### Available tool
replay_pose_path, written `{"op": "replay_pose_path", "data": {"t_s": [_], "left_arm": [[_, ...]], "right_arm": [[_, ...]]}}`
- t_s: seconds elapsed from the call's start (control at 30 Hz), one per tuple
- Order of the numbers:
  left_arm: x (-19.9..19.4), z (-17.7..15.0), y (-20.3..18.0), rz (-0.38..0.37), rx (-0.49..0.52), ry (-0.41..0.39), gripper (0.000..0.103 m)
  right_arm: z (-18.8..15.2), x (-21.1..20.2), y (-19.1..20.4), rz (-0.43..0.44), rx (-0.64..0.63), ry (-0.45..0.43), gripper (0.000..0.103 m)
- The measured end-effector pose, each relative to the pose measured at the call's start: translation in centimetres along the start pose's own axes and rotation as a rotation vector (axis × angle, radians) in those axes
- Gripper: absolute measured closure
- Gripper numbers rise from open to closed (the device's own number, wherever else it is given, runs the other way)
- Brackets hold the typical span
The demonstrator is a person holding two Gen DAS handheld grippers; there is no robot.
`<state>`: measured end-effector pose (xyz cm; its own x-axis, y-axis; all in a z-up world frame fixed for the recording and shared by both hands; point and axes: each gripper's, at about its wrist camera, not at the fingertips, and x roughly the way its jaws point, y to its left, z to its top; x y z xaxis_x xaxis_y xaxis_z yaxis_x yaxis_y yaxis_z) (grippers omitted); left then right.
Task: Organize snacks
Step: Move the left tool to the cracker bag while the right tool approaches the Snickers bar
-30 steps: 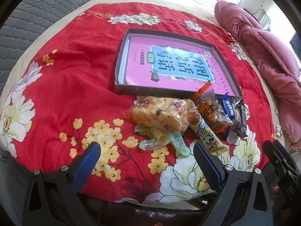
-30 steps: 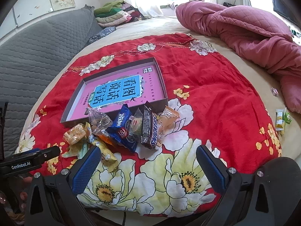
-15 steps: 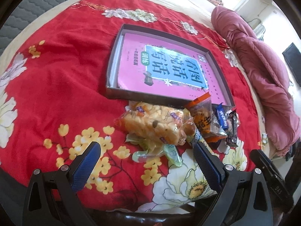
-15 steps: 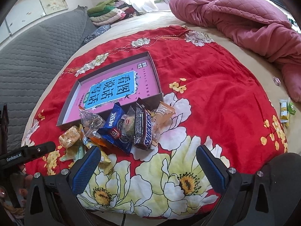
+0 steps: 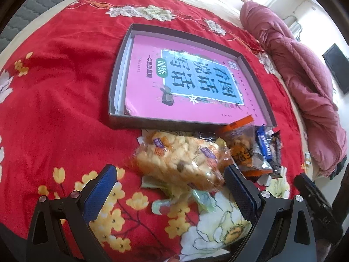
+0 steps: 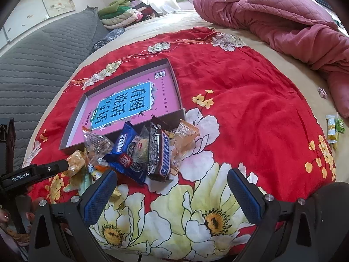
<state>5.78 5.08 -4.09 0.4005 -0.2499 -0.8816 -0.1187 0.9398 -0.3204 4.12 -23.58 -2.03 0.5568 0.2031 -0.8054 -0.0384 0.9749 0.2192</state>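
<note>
snack pile crowding tray's near wall

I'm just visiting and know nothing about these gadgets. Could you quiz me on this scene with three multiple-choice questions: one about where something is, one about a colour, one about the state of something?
1. Where does the snack pile lie?
A. inside the tray
B. on the red cloth, against the tray's near wall
C. on the pink quilt

2. What colour is the book in the tray?
A. mostly pink with a blue panel
B. green
C. plain white

3. How does the left gripper stand?
A. shut on a snack
B. open, holding nothing
C. shut on the tray

Answers: 1 B, the packets rest on the cloth outside the tray wall. 2 A, the pink cover shows a blue title panel. 3 B, its fingers stand wide apart around the puffed-rice snack without gripping it.
</note>
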Motion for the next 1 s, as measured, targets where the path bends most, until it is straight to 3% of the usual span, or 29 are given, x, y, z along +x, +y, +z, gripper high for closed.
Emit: {"op": "replay_pose_path", "data": {"t_s": [0.3, 0.47, 0.57, 0.87, 1.0], "left_arm": [[1.4, 0.4, 0.6, -0.01, -0.001, 0.016, 0.004], [1.8, 0.3, 0.8, -0.024, -0.006, 0.015, 0.004], [1.8, 0.4, 0.8, -0.022, 0.001, 0.013, 0.004], [2.2, 0.4, 1.1, -0.046, -0.011, 0.023, 0.004], [2.3, 0.4, 1.2, -0.056, -0.018, 0.026, 0.004]], "right_arm": [[0.9, 1.7, -0.9, -0.005, 0.056, 0.027, 0.003], [1.2, 2.7, 0.4, 0.007, -0.006, 0.035, 0.039], [1.3, 2.9, 0.9, 0.015, -0.032, 0.039, 0.051], [0.9, 3.7, 1.7, -0.003, -0.116, 0.046, 0.072], [1.4, 2.7, 1.0, -0.015, -0.11, 0.006, 0.074]]}}
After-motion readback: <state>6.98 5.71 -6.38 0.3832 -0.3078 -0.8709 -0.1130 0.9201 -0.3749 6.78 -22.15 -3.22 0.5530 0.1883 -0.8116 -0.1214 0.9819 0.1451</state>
